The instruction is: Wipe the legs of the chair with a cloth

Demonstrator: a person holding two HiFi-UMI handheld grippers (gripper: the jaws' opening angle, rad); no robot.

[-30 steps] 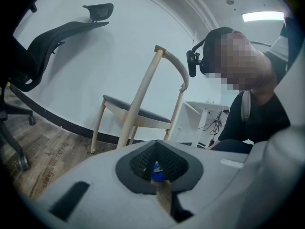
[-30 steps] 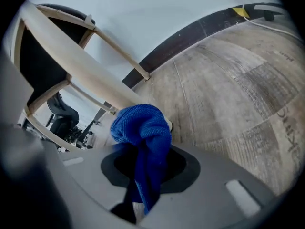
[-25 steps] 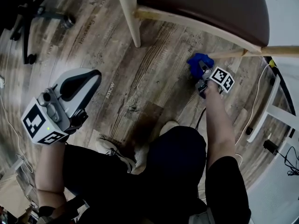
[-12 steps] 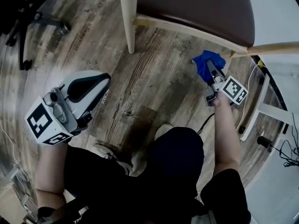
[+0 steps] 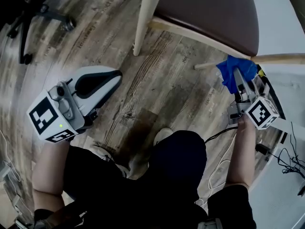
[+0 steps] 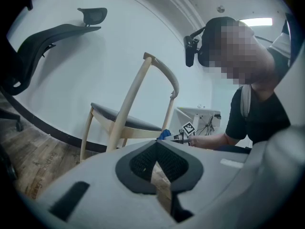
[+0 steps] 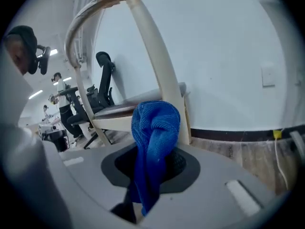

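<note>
A pale wooden chair with a brown seat [image 5: 209, 8] stands on the plank floor, one front leg [image 5: 143, 23] at the upper middle. My right gripper [image 5: 238, 80] is shut on a bunched blue cloth [image 5: 236, 69], held against the chair's back leg [image 5: 281, 58] by the white wall. In the right gripper view the cloth [image 7: 155, 123] hangs from the jaws of the right gripper [image 7: 153, 151], right in front of that curved pale leg [image 7: 162, 70]. My left gripper [image 5: 97, 82] hovers shut and empty over the floor, well left of the chair. The left gripper [image 6: 157, 144] looks toward the chair [image 6: 126, 123].
A black office chair base [image 5: 28, 18] sits at the upper left. Cables [image 5: 290, 161] and a white frame leg [image 5: 286, 123] lie at the right by the wall. The person's dark trousers and a shoe [image 5: 162, 135] fill the lower middle.
My right gripper has carried the blue cloth to the right, from the floor under the seat to the back leg near the wall. The left gripper has shifted slightly right.
</note>
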